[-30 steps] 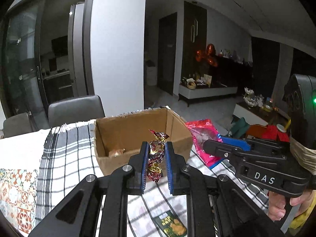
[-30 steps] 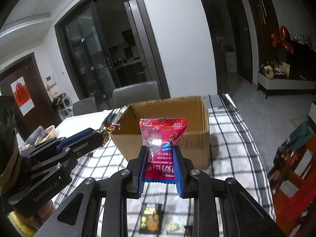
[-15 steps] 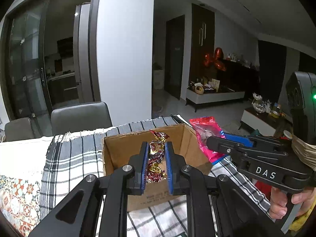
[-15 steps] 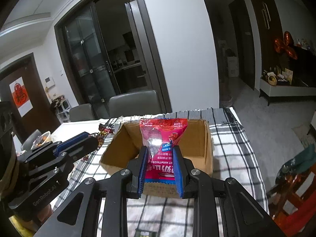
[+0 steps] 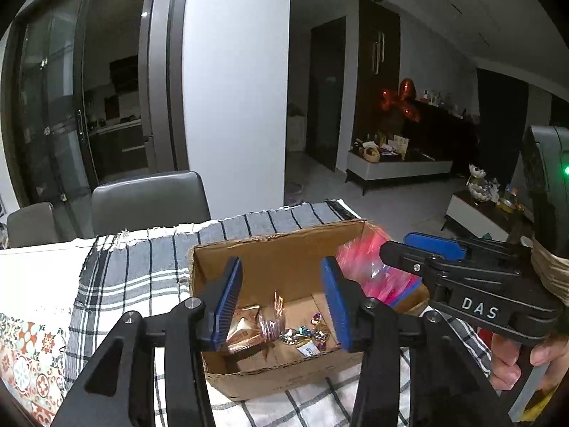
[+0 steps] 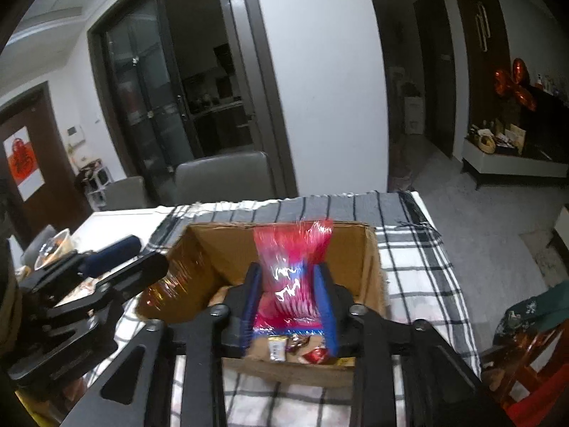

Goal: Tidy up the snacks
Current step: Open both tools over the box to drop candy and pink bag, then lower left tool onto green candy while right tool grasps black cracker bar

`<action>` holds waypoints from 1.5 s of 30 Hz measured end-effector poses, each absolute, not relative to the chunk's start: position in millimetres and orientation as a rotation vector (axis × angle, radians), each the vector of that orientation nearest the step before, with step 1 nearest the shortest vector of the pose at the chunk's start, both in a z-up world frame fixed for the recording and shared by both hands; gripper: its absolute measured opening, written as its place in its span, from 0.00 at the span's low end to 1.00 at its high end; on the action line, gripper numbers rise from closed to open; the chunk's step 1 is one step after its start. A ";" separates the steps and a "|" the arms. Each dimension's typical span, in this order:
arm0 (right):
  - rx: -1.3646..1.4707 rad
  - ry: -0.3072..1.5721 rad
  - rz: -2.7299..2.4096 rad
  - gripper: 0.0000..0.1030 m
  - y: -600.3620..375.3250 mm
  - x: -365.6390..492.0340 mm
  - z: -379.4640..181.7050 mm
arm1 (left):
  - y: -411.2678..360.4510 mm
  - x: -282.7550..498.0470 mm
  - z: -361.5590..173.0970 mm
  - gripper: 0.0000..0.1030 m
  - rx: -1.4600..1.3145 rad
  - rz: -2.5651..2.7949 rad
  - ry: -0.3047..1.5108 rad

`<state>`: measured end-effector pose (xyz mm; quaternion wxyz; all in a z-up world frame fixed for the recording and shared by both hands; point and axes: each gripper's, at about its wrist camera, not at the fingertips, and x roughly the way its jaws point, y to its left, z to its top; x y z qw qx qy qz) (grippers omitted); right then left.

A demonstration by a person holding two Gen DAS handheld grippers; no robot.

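Observation:
An open cardboard box (image 5: 277, 238) stands on the checked cloth. My left gripper (image 5: 281, 302) hangs over it with its jaws opening and nothing pressed between the pads. A foil-wrapped candy (image 5: 272, 316) shows blurred below them, over the other wrapped snacks on the box floor. My right gripper (image 6: 288, 302) is over the same box (image 6: 370, 249), jaws opening. A red and blue snack packet (image 6: 291, 270) sits blurred between its pads, slipping down. In the left wrist view the packet (image 5: 366, 267) hangs at the right gripper (image 5: 402, 245), over the box's right end.
A black and white checked cloth (image 6: 409, 267) covers the table, whose edge runs close on the right. Two grey chairs (image 5: 149, 203) stand behind it. A patterned mat (image 5: 25, 356) lies at the left. A bowl (image 6: 57, 245) sits at the far left.
Both grippers moved forward over the box and their jaws spread. The candy left the left pads and drops into the box. The red packet is sliding out of the right pads.

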<state>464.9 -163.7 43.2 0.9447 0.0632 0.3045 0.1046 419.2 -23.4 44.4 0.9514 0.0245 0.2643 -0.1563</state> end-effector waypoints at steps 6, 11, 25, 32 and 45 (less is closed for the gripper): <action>0.126 0.634 0.211 0.40 -169.4 448.0 40.0 | -27.4 403.0 49.1 0.50 0.071 -0.310 0.525; 0.129 0.623 0.207 0.40 -172.2 417.5 43.6 | -30.6 377.1 56.2 0.50 0.091 -0.329 0.496; 0.121 0.570 0.185 0.40 -173.0 338.8 51.3 | -38.5 302.0 60.6 0.50 0.128 -0.404 0.453; 0.138 0.599 0.156 0.40 -178.3 301.3 34.0 | -50.7 269.3 44.6 0.50 0.172 -0.450 0.484; 0.155 0.722 0.103 0.40 -186.2 271.0 -14.9 | -61.0 242.0 -2.2 0.49 0.217 -0.549 0.590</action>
